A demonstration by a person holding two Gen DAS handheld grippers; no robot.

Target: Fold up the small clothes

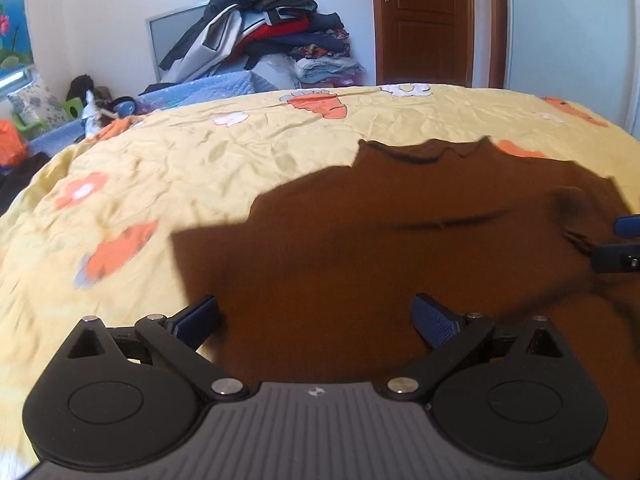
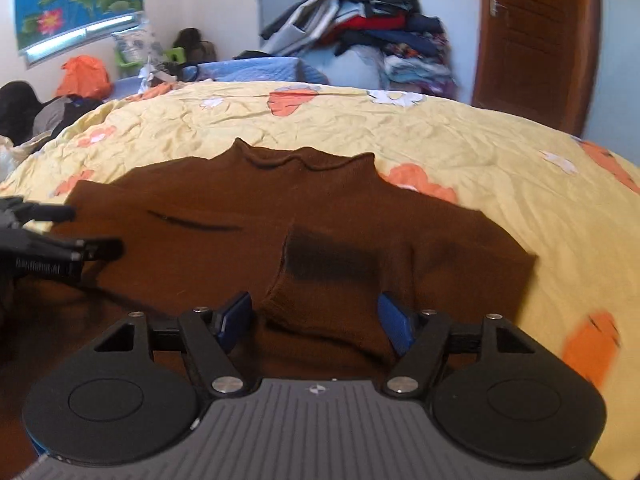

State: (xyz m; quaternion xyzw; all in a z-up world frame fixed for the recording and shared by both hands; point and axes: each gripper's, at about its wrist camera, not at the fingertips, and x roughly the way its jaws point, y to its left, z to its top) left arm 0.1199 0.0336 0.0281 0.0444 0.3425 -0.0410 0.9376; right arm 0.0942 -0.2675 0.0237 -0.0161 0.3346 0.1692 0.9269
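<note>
I have the brown sweater (image 2: 320,216) flat on the bed (image 2: 480,148), left gripper (image 1: 316,316) spread wide and empty, right gripper (image 2: 316,316) wide astride the cuff (image 2: 320,300); closing shallow could pinch one layer and drag the sleeve askew.

No legible text, labels, brands or numbers anywhere; only a small round emblem without lettering on each gripper body, left gripper (image 1: 314,312) and right gripper (image 2: 316,316)
</note>
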